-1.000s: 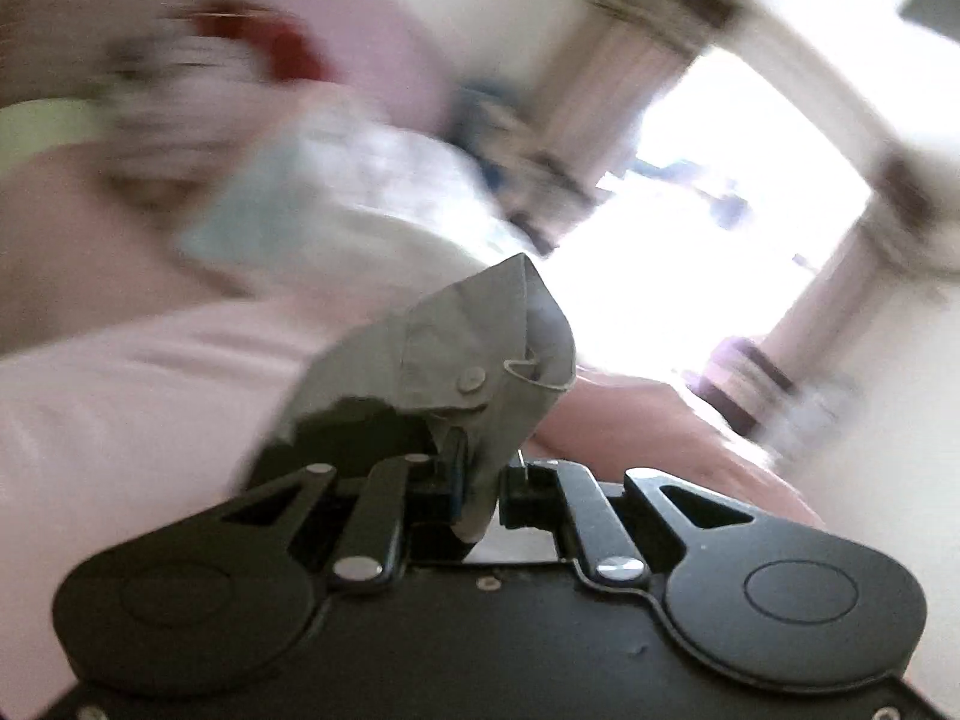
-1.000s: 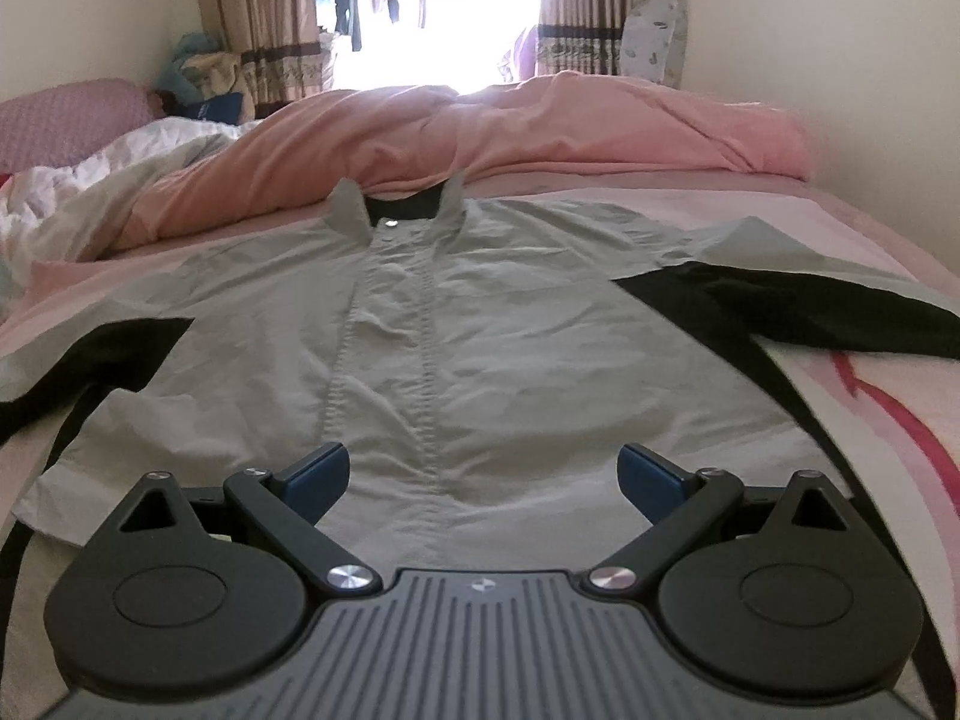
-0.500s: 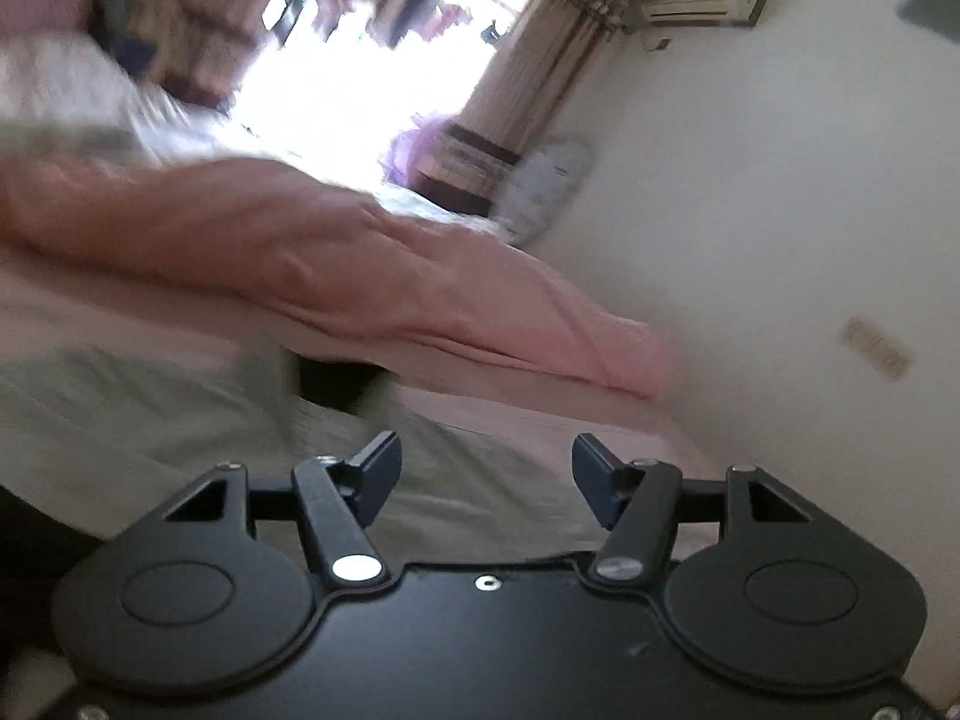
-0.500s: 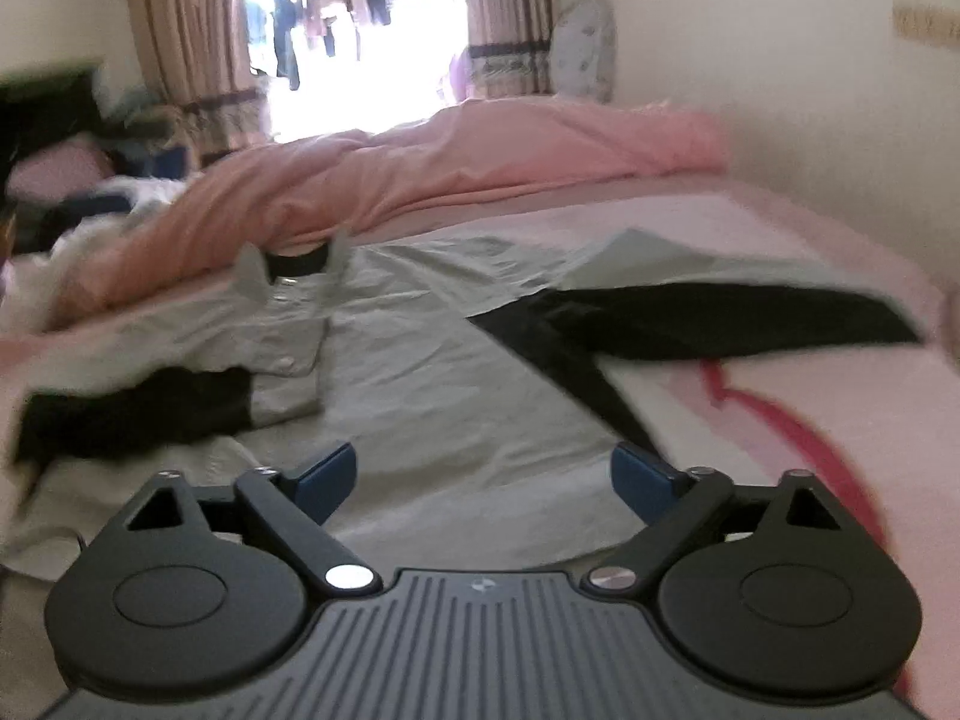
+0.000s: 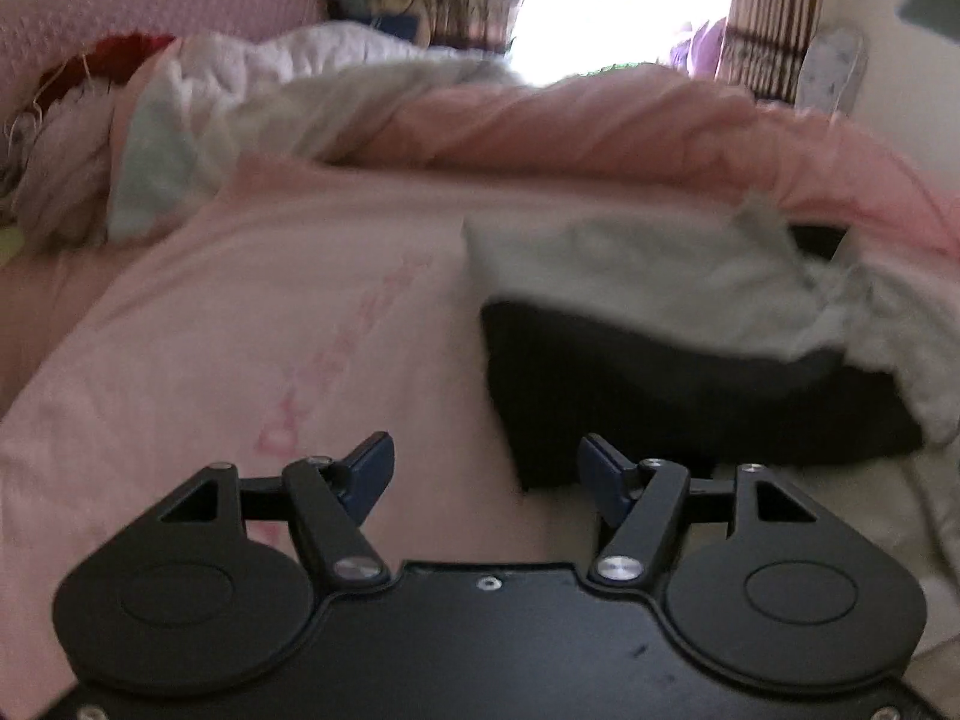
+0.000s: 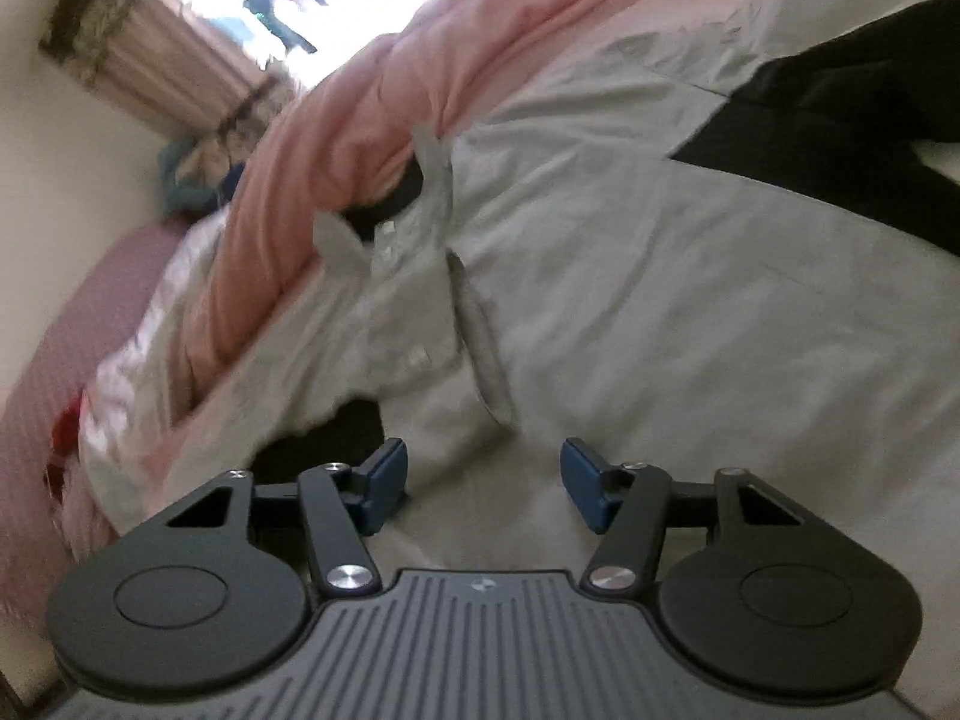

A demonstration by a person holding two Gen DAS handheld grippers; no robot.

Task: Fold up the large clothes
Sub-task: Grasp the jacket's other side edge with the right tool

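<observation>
A large grey shirt (image 5: pixel 630 264) with black sleeves lies on the pink bed sheet (image 5: pixel 240 330). Its left side is folded in, so a black sleeve (image 5: pixel 660 384) lies across the body. My left gripper (image 5: pixel 486 471) hovers low at that sleeve's near left corner. Its jaws are opening and hold nothing. In the tilted right wrist view the shirt (image 6: pixel 660 300) fills the frame, with the collar (image 6: pixel 384 222) and button placket at the centre. My right gripper (image 6: pixel 483 480) sits just above the grey cloth. Its jaws are closing, with cloth lying below the gap and the pads clear of it.
A bunched pink quilt (image 5: pixel 600 126) runs along the far side of the bed behind the shirt. A white blanket (image 5: pixel 270 78) and a pink headboard (image 5: pixel 150 6) lie far left. The other black sleeve (image 6: pixel 840 138) spreads out at the right. Curtains frame a bright window.
My left gripper let go of the grey shirt flap, swung round and dropped low over the bed. The shirt's left side now lies folded in. My right gripper rolled, shifted sideways and narrowed its jaws.
</observation>
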